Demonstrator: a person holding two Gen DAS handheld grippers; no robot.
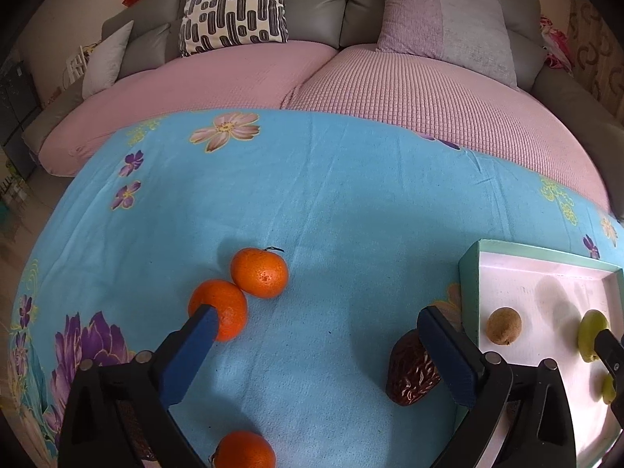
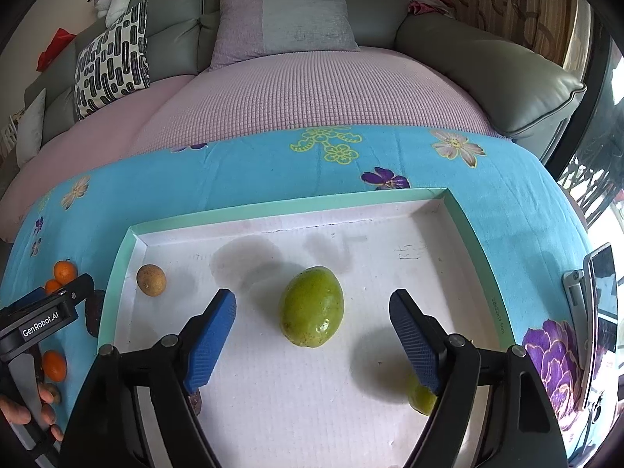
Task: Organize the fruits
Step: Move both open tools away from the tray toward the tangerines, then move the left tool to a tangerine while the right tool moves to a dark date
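Observation:
Three oranges lie on the blue floral cloth in the left wrist view: one [image 1: 259, 272], one [image 1: 218, 314] touching it, one [image 1: 245, 450] at the bottom. A dark brown fruit [image 1: 411, 370] lies by my right finger. My left gripper [image 1: 318, 321] is open and empty above the cloth. The white tray with a green rim [image 2: 273, 206] holds a brown kiwi [image 2: 151, 280], a green mango [image 2: 312, 306] and a second green fruit [image 2: 421, 396], partly hidden. My right gripper [image 2: 312, 308] is open over the tray with the mango between its fingers, untouched.
A pink-covered grey sofa [image 1: 312, 78] with cushions runs behind the table. A phone on a stand [image 2: 596, 304] is at the table's right edge. The tray [image 1: 472, 280] sits right of the left gripper. The left gripper and hand [image 2: 39, 323] show left of the tray.

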